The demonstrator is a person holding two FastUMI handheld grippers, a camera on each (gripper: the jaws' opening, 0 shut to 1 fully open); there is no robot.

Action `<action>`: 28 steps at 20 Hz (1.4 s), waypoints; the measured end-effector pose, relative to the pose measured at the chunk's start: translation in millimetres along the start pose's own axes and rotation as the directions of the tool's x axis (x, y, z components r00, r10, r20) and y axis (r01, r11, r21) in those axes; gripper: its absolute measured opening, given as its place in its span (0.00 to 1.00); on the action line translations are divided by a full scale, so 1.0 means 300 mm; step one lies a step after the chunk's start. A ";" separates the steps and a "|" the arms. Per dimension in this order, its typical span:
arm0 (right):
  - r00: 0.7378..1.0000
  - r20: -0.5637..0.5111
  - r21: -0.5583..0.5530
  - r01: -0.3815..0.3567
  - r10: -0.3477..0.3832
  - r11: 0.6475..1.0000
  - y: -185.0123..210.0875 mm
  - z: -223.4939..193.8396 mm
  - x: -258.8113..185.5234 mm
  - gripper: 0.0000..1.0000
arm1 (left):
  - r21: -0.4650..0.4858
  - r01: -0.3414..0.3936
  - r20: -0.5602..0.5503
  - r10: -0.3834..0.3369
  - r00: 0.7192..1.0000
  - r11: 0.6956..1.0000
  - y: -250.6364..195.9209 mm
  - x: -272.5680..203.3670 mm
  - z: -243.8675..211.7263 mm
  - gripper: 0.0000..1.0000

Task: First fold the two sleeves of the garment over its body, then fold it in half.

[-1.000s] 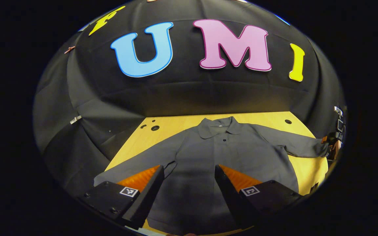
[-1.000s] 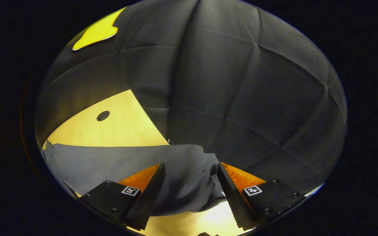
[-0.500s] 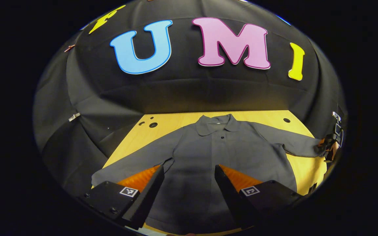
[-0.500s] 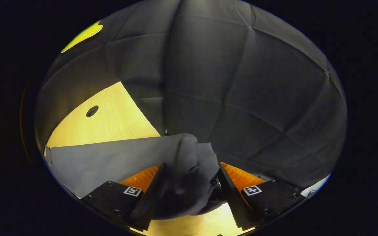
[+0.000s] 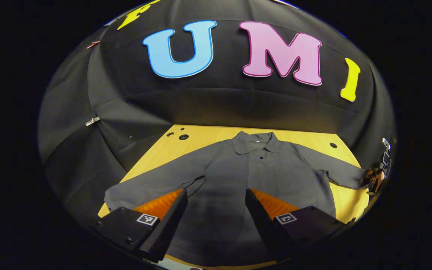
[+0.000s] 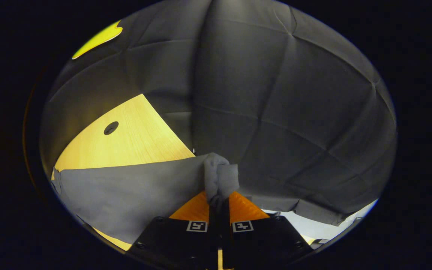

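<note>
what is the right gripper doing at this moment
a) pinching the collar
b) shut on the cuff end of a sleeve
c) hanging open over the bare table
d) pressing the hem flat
b: in the right gripper view the right gripper has its fingers closed together with the bunched sleeve cuff pinched between them, away from the collar.

A recording booth: black cloth walls (image 5: 133, 112) hang around a bare wooden table (image 5: 208, 133).

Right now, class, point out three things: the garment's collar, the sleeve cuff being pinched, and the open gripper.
collar (image 5: 256, 142), left gripper view, its folded middle.
sleeve cuff (image 6: 221, 176), right gripper view, bunched end above the fingers.
left gripper (image 5: 216, 204), left gripper view, midway between fingertips.
</note>
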State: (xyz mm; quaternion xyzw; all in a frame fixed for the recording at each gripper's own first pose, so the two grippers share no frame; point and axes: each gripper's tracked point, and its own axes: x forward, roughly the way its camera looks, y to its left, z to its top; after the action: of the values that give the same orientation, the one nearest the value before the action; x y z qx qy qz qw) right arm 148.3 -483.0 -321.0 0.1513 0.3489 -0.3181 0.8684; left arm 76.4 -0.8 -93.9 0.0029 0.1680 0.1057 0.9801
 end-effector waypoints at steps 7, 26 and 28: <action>0.991 0.122 -0.118 -0.034 0.048 0.992 0.097 0.113 -0.179 0.09 | 0.018 -0.023 0.054 0.022 0.998 1.000 0.077 -0.052 0.010 0.98; 0.850 0.285 -0.422 -0.303 0.442 0.855 0.661 0.361 -1.123 0.09 | -0.057 0.009 0.096 -0.003 0.995 0.998 0.354 -0.080 -0.062 0.98; 0.837 0.258 -0.427 -0.349 0.482 0.834 0.706 0.348 -1.163 0.09 | -0.070 -0.006 0.091 0.012 0.996 0.998 0.395 -0.084 -0.090 0.98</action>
State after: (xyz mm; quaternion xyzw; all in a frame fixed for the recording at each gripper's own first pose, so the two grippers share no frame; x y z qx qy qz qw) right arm 147.6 -218.4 6.8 0.0018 0.1966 -0.0701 0.9780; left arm 19.7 109.0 -106.2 -0.0258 0.1191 0.1158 0.9858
